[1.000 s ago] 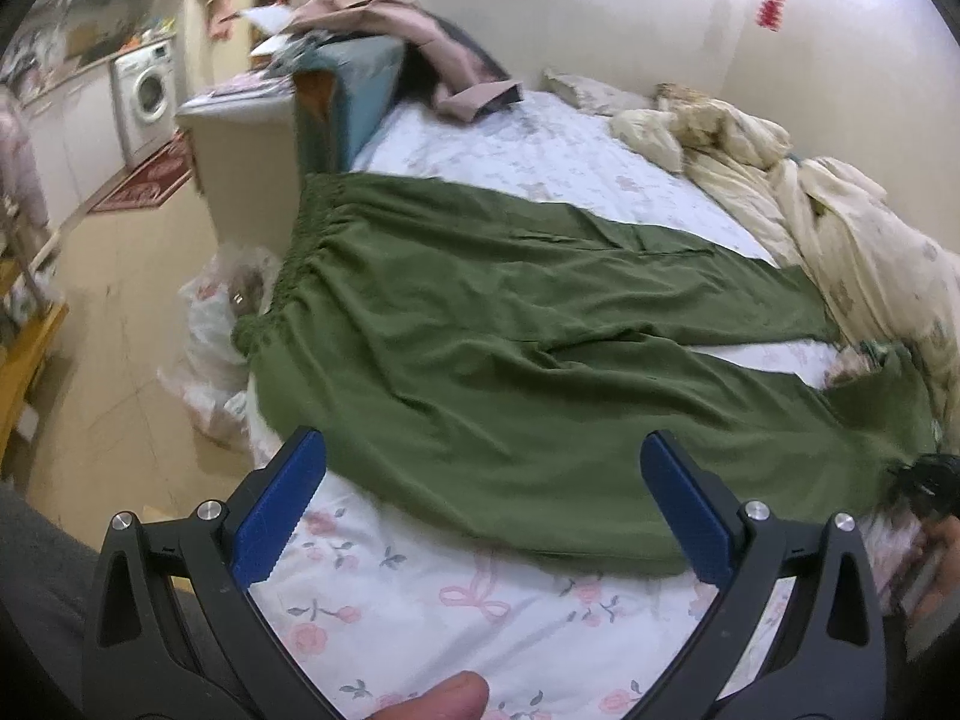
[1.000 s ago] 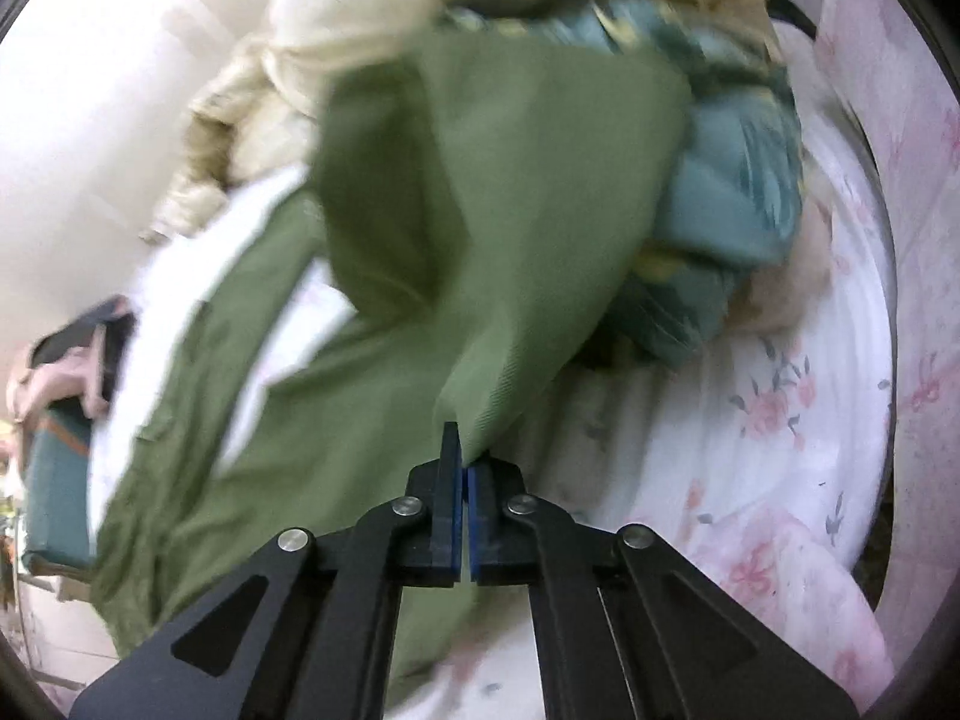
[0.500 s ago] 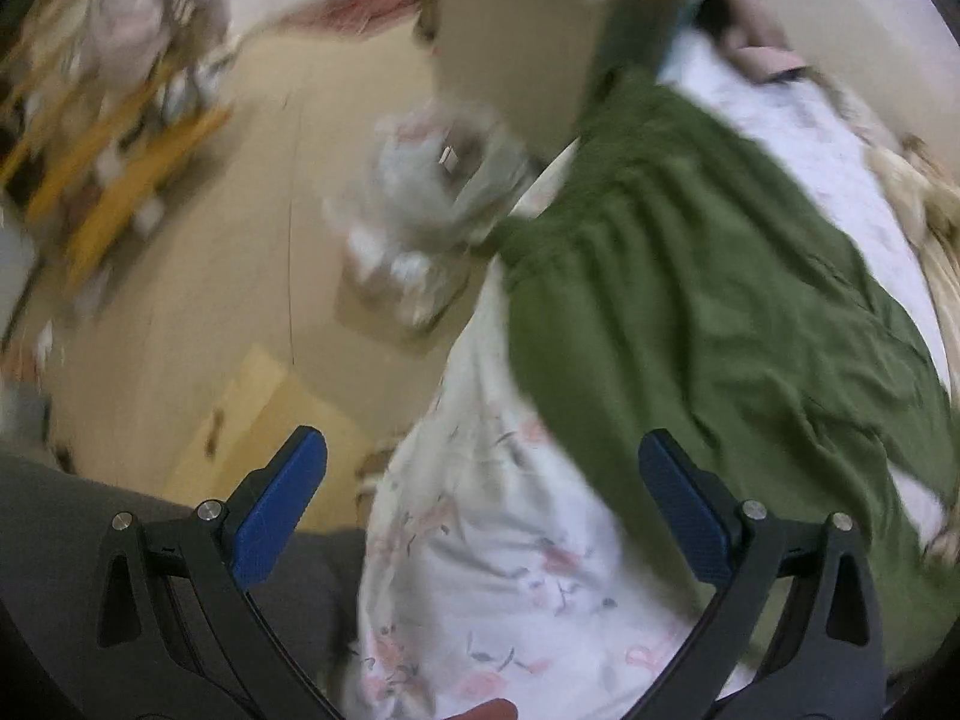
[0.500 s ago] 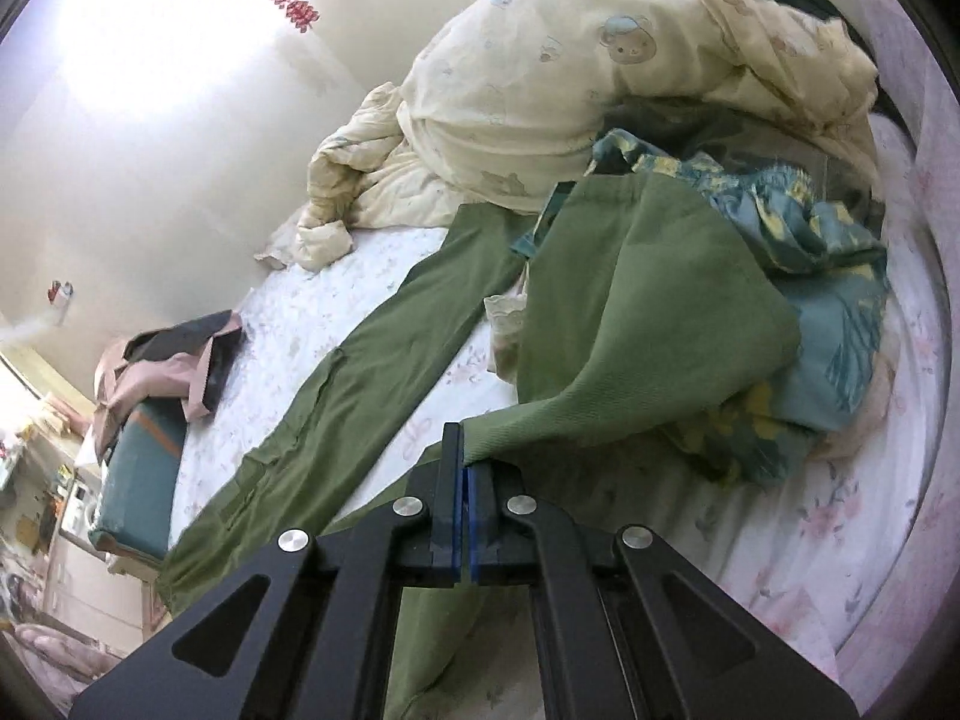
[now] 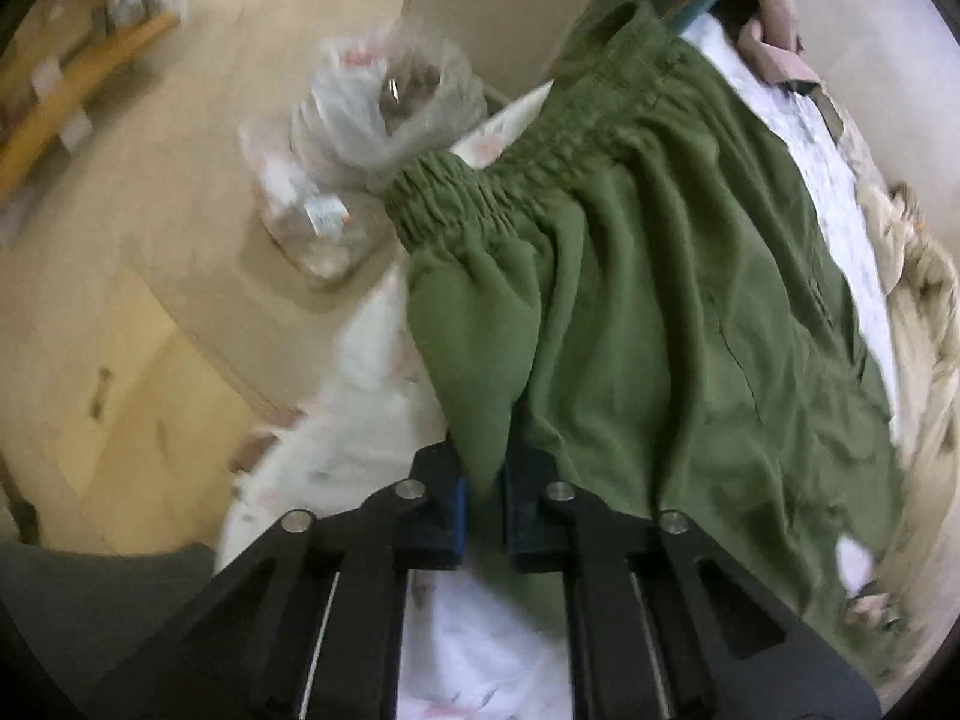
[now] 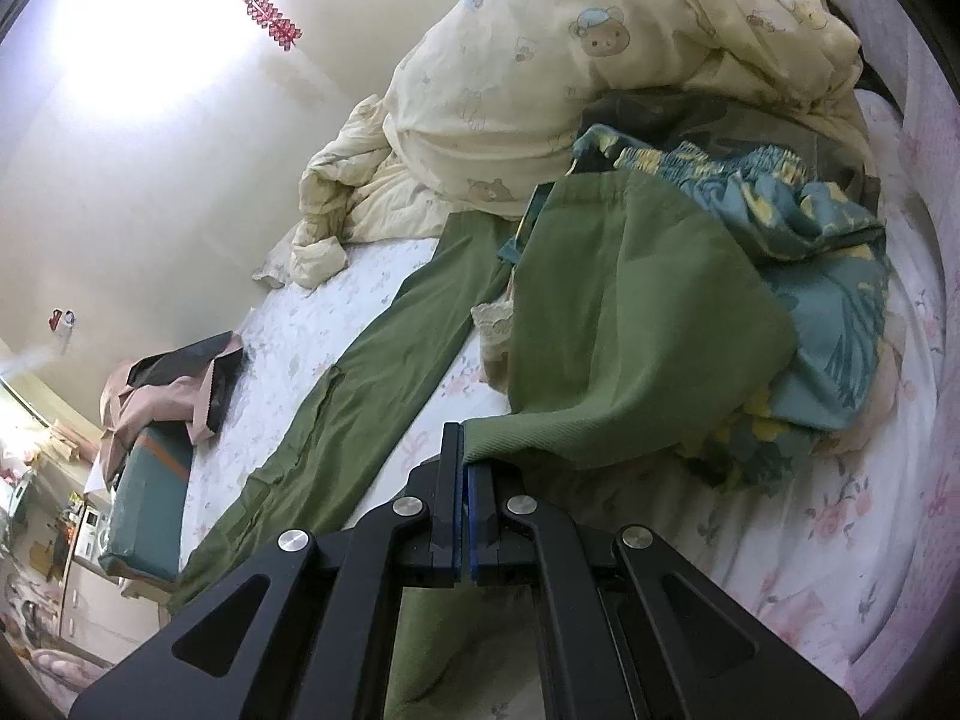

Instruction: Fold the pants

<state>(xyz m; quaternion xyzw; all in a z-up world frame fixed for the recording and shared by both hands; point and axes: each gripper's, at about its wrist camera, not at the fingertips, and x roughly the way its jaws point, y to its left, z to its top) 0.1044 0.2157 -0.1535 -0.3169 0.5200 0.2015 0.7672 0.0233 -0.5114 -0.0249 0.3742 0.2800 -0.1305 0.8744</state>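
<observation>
Item: green pants (image 5: 690,276), laid along a bed (image 6: 798,546) dressed in a floral sheet, waistband at the bed's edge above the floor (image 5: 150,192), legs running toward a cream quilt (image 6: 540,78) heaped by the wall. Left gripper (image 5: 483,504): jaws pressed together on a pinch of fabric at the near side seam just below the gathered waistband, cloth rising in a fold out of the jaws. Right gripper (image 6: 465,504): jaws pressed together on the hem corner of the near leg, whose lower part lay doubled over a blue patterned garment (image 6: 828,276) beside the quilt; the far leg lay flat on the sheet, apart from both grippers. Step judged in hand: lifting the near leg to lay it over the far one. Handling note: both pinches ought to rise together and travel evenly across, keeping the seam taut between them so the leg lands edge on edge; the hem should clear the blue garment first, lest it drag along. A plastic bag (image 5: 384,114) stood on the floor near the waistband
</observation>
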